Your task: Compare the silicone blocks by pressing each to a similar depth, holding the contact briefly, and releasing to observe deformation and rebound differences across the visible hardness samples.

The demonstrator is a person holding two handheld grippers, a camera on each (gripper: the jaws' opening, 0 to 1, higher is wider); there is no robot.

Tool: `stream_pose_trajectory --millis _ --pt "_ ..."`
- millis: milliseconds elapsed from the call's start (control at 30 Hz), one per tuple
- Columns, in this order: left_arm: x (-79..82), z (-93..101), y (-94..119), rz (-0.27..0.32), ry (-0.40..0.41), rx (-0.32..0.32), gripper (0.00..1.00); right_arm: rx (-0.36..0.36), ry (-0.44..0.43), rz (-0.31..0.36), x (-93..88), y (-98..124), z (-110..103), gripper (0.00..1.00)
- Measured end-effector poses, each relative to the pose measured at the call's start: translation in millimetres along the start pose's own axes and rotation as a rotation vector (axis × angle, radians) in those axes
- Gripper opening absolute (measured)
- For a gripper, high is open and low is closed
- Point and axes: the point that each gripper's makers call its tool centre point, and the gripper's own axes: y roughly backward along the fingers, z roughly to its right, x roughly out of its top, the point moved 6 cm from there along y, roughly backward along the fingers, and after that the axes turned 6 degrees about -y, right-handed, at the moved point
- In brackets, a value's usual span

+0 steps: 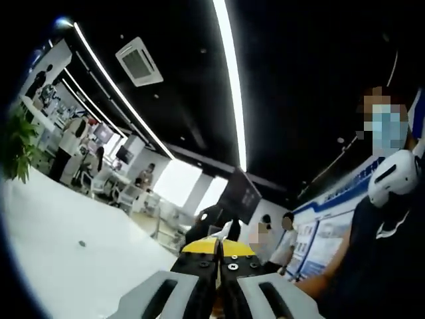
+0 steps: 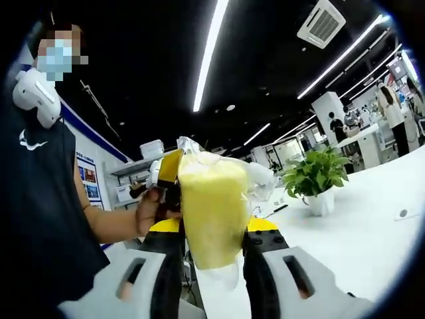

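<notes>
A pale yellow silicone block [image 2: 211, 206] in a clear plastic bag stands upright between the jaws of my right gripper [image 2: 212, 227], which is shut on its lower half. The bag's loose top bunches above and to the right of the block. In the right gripper view the left gripper [image 2: 167, 174], held by a person's hand [image 2: 149, 211], sits against the block's upper left edge. In the left gripper view my left gripper [image 1: 219, 248] points up and away over the table, its yellow-tipped jaws closed together with nothing between them.
A white table [image 2: 372, 239] spreads under both grippers. A potted green plant [image 2: 313, 178] in a white pot stands on it. The person [image 2: 40, 199] in a dark shirt is close at the side. Office desks and several people [image 1: 73, 143] are far behind.
</notes>
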Motion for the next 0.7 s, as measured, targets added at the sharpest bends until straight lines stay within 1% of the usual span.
stream_pose_trajectory --millis 100,200,367,600,700 --pt "-0.3 -0.9 0 -0.001 -0.004 0.003 0.00 0.011 -0.016 -0.025 -1.0 -1 0 0.24" --pt "-1.5 -2.8 2 -0.003 -0.012 0.016 0.00 0.000 -0.018 -0.041 -2.2 0 0 0.22" --pt "-6.2 -3.8 4 -0.025 0.007 0.014 0.00 0.004 -0.059 -0.077 -6.5 2 -1 0.17" --pt "-13.7 -7.7 8 -0.065 -0.024 0.041 0.00 -0.016 -0.131 -0.141 -13.6 5 2 0.10" --pt "-15.1 -8.7 9 -0.071 -0.040 0.050 0.00 -0.020 -0.137 -0.162 -14.4 5 1 0.08"
